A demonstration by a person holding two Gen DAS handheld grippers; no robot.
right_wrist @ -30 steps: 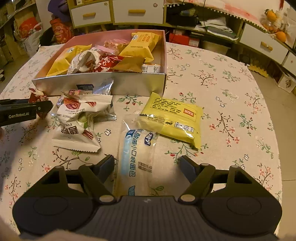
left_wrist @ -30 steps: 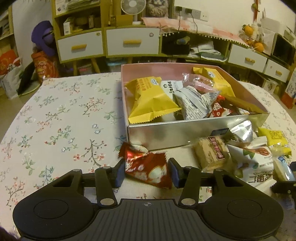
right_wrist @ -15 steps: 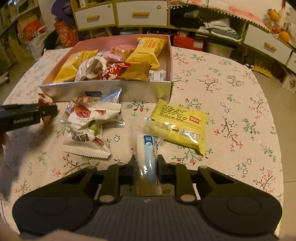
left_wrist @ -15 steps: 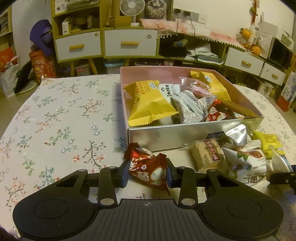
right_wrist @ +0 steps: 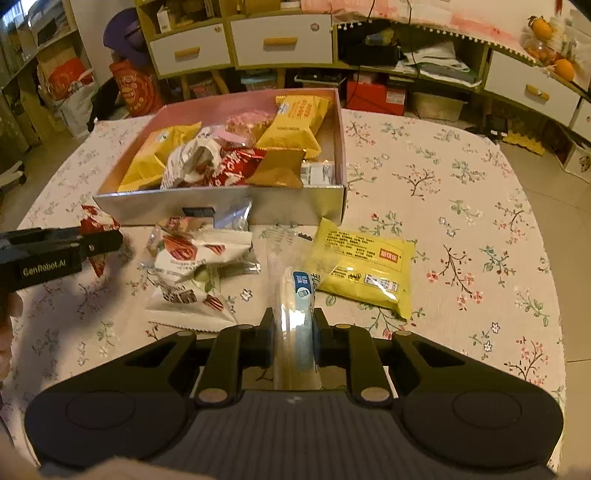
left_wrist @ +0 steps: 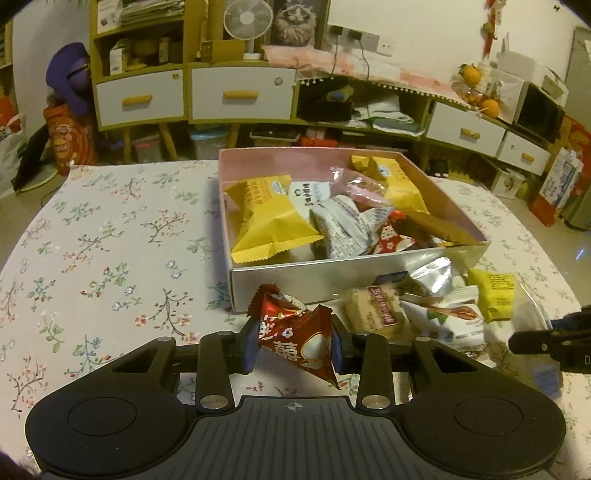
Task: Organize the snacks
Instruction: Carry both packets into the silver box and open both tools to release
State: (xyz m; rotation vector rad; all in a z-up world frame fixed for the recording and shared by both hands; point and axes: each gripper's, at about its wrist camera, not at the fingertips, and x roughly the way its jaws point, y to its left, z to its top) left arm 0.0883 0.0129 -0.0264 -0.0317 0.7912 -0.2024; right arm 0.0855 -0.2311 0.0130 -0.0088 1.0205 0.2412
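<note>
My left gripper (left_wrist: 293, 345) is shut on a red snack packet (left_wrist: 295, 338) and holds it above the table, in front of the box's near wall. It also shows in the right wrist view (right_wrist: 96, 225), with the left gripper (right_wrist: 110, 242) at the left edge. My right gripper (right_wrist: 294, 328) is shut on a clear and blue bread packet (right_wrist: 293, 317), lifted off the table. The pink-lined box (left_wrist: 369, 275) (right_wrist: 295, 206) holds several snack packets. Loose snacks lie before it: a yellow packet (right_wrist: 364, 266), white packets (right_wrist: 192, 273), a small cake (left_wrist: 375, 310).
The round table has a floral cloth (left_wrist: 110, 251) (right_wrist: 461, 206). Beyond it stand yellow cabinets with white drawers (left_wrist: 229, 96), a fan (left_wrist: 243, 18), oranges (left_wrist: 484, 107) and floor clutter. The table edge runs close on the right in the right wrist view.
Both grippers closed on their packets and rose. The left lifted the red packet off the table; the right squeezed and lifted the bread packet.
</note>
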